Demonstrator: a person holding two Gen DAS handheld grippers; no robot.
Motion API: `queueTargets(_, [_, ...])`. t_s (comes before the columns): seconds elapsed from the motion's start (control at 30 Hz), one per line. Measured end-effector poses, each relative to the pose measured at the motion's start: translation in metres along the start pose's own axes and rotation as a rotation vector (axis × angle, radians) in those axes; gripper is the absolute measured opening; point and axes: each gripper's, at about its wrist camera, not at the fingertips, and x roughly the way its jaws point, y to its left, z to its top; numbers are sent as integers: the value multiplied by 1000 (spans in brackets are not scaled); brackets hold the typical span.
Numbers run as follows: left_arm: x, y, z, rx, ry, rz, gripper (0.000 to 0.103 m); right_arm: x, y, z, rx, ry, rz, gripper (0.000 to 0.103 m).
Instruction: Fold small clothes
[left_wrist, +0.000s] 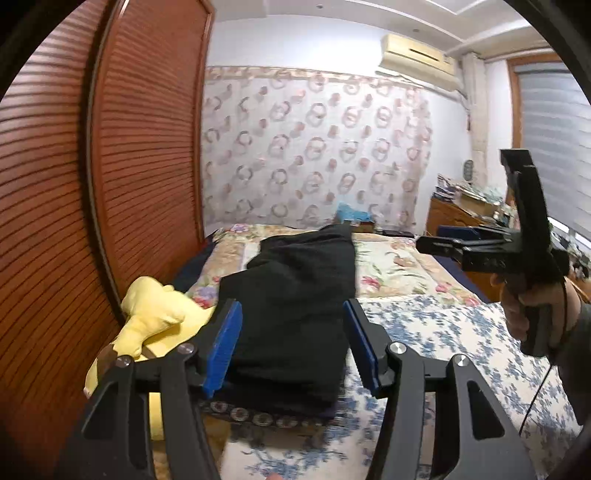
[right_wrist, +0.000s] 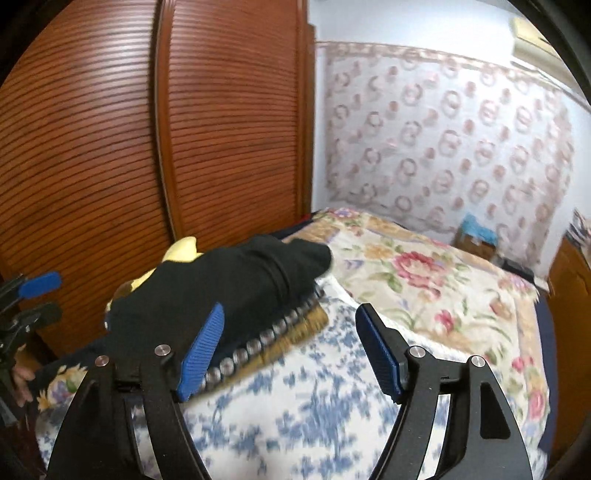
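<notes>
Blue pads (left_wrist: 223, 347) of the left gripper (left_wrist: 293, 345) stand apart close to the lens, its jaws parted with nothing pressed between them; the folded black garment (left_wrist: 295, 314) lies beyond the gap, apart from both pads. That garment rests on a bed (left_wrist: 461, 332), on top of a dark cloth with a row of round patterns (left_wrist: 258, 417) along its near edge, most of which it covers. To its left a yellow soft toy (left_wrist: 155, 317) is partly hidden behind the left finger and cut off below by the gripper frame.

From the right wrist, the right gripper (right_wrist: 290, 349) also has its jaws wide apart and empty, above the blue-flowered bedcover (right_wrist: 295, 424). Its left pad overlaps the black garment (right_wrist: 221, 291) in the picture, but whether it touches is hard to tell because the picture is blurred. Only a bit of the yellow toy (right_wrist: 183, 251) shows behind the garment. At the far left edge, a blue pad and black frame of the left gripper (right_wrist: 37, 291) are cut off by the border.

In the left wrist view, the right gripper (left_wrist: 428, 243) appears side-on, held by a hand (left_wrist: 524, 310), well to the right of the garment. A slatted wooden wardrobe (left_wrist: 129, 166) stands along the bed's left side. A small blue item (left_wrist: 349, 212) at the far end of the bed is too blurred to identify.
</notes>
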Motion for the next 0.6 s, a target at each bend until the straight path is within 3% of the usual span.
queueTargets(0.6, [-25, -95, -7, 74, 26, -102, 56, -151, -19, -95, 165, -93, -229, 76])
